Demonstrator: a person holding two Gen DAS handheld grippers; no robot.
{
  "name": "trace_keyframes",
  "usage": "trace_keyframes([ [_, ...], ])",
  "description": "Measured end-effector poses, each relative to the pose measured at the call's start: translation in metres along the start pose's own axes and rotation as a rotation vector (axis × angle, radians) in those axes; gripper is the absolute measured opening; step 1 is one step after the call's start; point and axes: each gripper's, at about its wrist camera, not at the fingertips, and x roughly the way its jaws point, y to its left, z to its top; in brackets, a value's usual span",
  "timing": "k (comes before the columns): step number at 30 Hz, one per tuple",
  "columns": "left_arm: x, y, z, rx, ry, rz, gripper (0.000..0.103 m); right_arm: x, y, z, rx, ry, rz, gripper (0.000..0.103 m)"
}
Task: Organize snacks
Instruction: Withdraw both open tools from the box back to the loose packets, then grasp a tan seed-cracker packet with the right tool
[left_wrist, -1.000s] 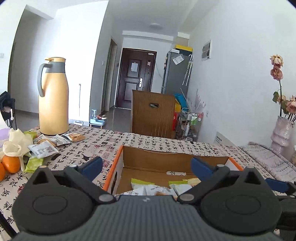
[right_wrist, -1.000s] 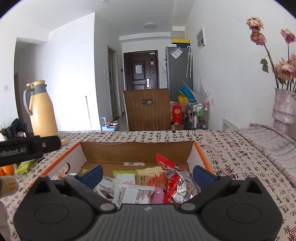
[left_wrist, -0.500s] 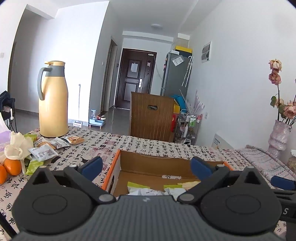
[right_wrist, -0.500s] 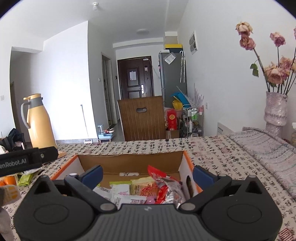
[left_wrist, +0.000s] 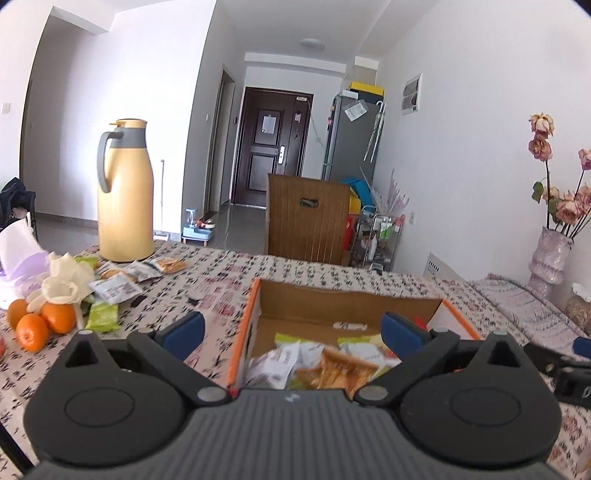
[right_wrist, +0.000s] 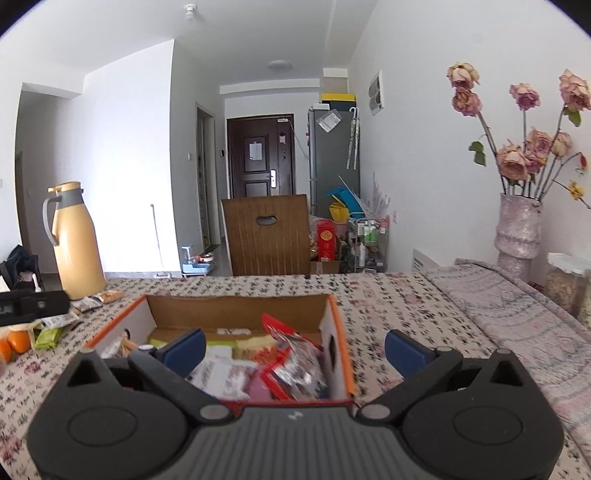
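An open cardboard box with orange edges (left_wrist: 332, 302) (right_wrist: 236, 310) sits on the patterned tablecloth and holds several snack packets (left_wrist: 325, 369) (right_wrist: 280, 362). My left gripper (left_wrist: 293, 334) is open and empty, hovering over the box's near left edge. My right gripper (right_wrist: 293, 350) is open and empty, over the box's near right part. More loose snack packets (left_wrist: 118, 284) lie on the table to the left, near the flask; they also show in the right wrist view (right_wrist: 92, 301).
A yellow thermos flask (left_wrist: 125, 192) stands at the far left. Oranges (left_wrist: 40, 321) and a white bag lie at the left edge. A vase of dried roses (right_wrist: 517, 225) and a jar (right_wrist: 565, 280) stand at the right. A wooden chair (left_wrist: 308, 221) is behind the table.
Both grippers have pulled back and risen a little from the box; the views now show more of the table and the left pile. Jaws stay open and empty.
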Motion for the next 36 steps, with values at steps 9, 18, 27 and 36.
trace_keyframes([
  [9, -0.017, 0.018, -0.04, 0.025, 0.097, 0.023, 0.103, -0.021, -0.014, -0.033, -0.011, 0.085, -0.013, 0.103],
  [18, -0.013, 0.03, -0.095, 0.066, 0.236, 0.026, 0.103, -0.017, -0.006, -0.083, -0.059, 0.251, 0.024, 0.103],
  [27, -0.007, 0.033, -0.112, 0.058, 0.269, 0.012, 0.103, 0.017, 0.014, -0.092, -0.047, 0.345, 0.025, 0.103],
  [36, -0.003, 0.034, -0.112, 0.04, 0.281, 0.01, 0.103, 0.059, 0.015, -0.089, -0.002, 0.439, -0.035, 0.103],
])
